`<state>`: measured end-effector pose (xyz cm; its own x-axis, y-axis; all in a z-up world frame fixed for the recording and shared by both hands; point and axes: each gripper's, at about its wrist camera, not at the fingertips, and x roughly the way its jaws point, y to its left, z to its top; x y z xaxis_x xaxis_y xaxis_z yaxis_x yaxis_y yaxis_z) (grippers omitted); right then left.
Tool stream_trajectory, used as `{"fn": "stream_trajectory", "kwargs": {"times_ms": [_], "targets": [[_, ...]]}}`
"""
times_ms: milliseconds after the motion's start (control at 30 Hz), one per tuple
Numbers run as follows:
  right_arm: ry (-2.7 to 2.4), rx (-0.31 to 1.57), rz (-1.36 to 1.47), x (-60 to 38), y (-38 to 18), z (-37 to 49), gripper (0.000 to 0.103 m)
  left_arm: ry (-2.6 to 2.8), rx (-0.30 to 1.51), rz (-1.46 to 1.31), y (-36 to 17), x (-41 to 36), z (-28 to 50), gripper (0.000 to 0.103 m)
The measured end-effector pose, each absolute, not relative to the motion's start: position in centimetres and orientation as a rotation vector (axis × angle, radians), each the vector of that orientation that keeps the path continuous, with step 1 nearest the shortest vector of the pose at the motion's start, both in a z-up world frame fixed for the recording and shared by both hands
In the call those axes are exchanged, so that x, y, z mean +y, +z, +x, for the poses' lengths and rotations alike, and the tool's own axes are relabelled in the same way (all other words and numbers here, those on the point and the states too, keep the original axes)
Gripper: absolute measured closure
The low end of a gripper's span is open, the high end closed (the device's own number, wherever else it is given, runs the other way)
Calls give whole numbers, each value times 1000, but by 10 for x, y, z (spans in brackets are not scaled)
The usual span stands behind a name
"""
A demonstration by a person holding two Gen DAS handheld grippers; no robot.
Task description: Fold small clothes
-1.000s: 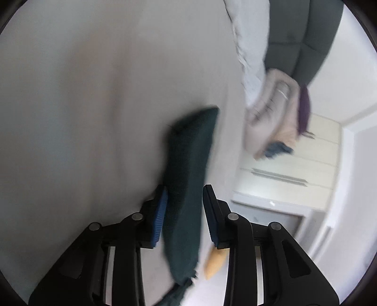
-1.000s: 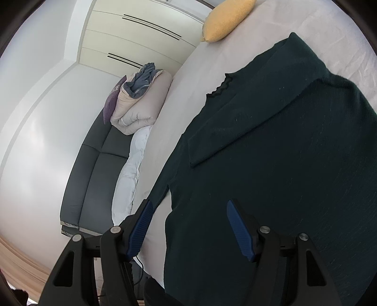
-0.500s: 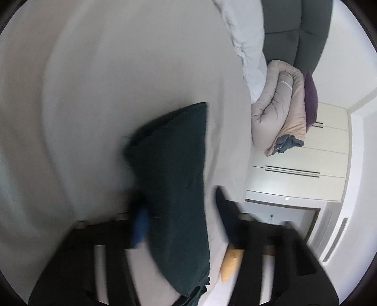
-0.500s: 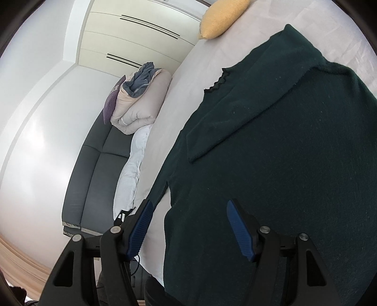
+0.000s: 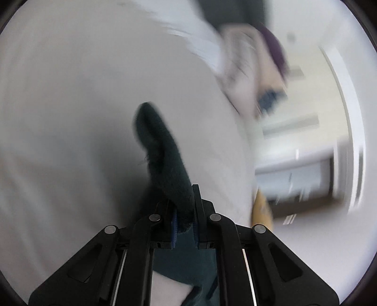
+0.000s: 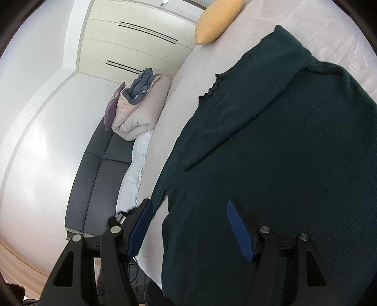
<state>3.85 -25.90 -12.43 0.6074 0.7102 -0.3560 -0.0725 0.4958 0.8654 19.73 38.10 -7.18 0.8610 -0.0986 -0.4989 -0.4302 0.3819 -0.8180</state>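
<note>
A dark green knitted sweater (image 6: 282,164) lies spread on the pale bed sheet (image 6: 188,94), one sleeve folded across its body. My left gripper (image 5: 185,211) is shut on the other sleeve (image 5: 162,153), which sticks up and forward from between the blue pads, lifted off the sheet (image 5: 70,117). The left wrist view is blurred by motion. My right gripper (image 6: 188,226) hovers open over the sweater's lower edge, its fingers apart with cloth below them but nothing pinched.
A yellow cushion (image 6: 216,21) lies at the bed's far end. A rolled beige duvet (image 6: 139,113) with a purple pillow and a grey garment sits on a dark sofa (image 6: 99,169) beside the bed. White wardrobes (image 6: 141,42) stand behind.
The left gripper's jaws closed on the sleeve and lifted it up off the sheet while rolling. The right gripper stayed where it was, open.
</note>
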Motion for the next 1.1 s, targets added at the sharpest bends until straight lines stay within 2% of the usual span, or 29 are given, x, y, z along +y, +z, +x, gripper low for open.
{"fn": "stream_trajectory", "kwargs": {"times_ms": [67, 167, 267, 333, 467, 700, 900, 933, 967, 1000, 1067, 1100], "targets": [[531, 789, 942, -264, -127, 45, 34, 150, 571, -960, -39, 327, 227, 94], [524, 785, 934, -270, -126, 62, 34, 2, 666, -521, -9, 202, 262, 94], [522, 788, 909, -271, -119, 89, 34, -54, 708, -30, -30, 72, 270, 94], [537, 811, 891, -266, -116, 110, 34, -72, 739, 122, -60, 23, 265, 94], [597, 877, 846, -243, -112, 153, 34, -71, 743, 221, -91, -6, 254, 94], [684, 997, 950, -191, -131, 223, 34, -56, 681, 297, -96, -19, 226, 94], [687, 1141, 900, -135, -141, 263, 34, -52, 624, 332, -101, -30, 201, 94], [679, 1148, 891, -130, -143, 267, 37, -54, 622, 330, -100, -28, 191, 94], [688, 1149, 884, -126, -143, 270, 53, -56, 623, 323, -100, -27, 190, 94], [689, 1152, 857, -122, -142, 272, 76, -57, 628, 310, -99, -24, 190, 94], [680, 1154, 790, -117, -139, 273, 92, -66, 637, 286, -96, -20, 192, 94], [670, 1150, 754, -116, -137, 272, 93, -76, 637, 274, -95, -18, 190, 93]]}}
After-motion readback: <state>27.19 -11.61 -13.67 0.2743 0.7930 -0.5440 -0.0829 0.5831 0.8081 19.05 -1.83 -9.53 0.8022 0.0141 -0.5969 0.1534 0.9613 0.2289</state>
